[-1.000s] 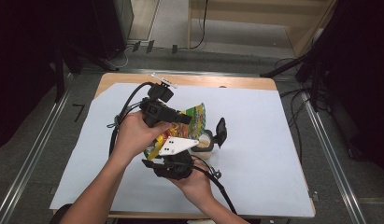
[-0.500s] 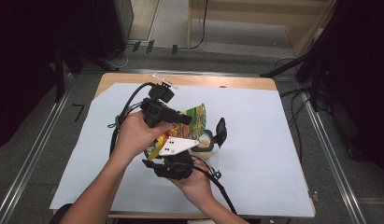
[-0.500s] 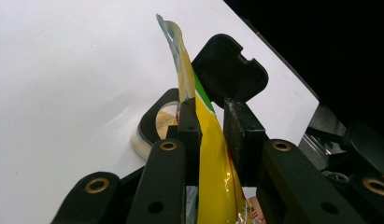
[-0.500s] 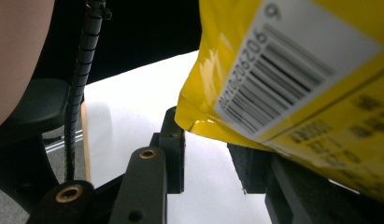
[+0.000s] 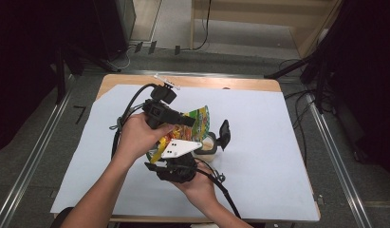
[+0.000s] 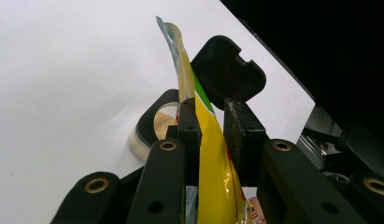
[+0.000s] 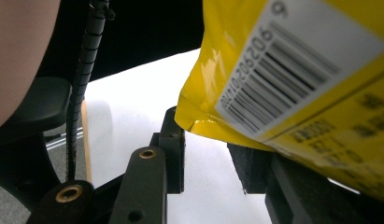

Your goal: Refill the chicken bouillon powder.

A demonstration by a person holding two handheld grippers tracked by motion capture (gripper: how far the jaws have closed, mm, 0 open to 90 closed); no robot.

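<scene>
The white-covered surface (image 5: 278, 142) carries everything. Above its middle, a yellow and green snack bag (image 5: 198, 118) is held up between the two tools, tilted over a small round container (image 5: 208, 147) of pale crumbs. A black lid (image 5: 224, 134) stands on edge just beside that container. The left hand-held gripper (image 6: 210, 126) has its jaws narrow around the bag's thin upper edge, one pad against the foil, the other probably touching too. The right hand-held gripper (image 7: 208, 158) sits under the bag's barcode corner; whether its pads press the foil is unclear, since the bag covers one jaw.
</scene>
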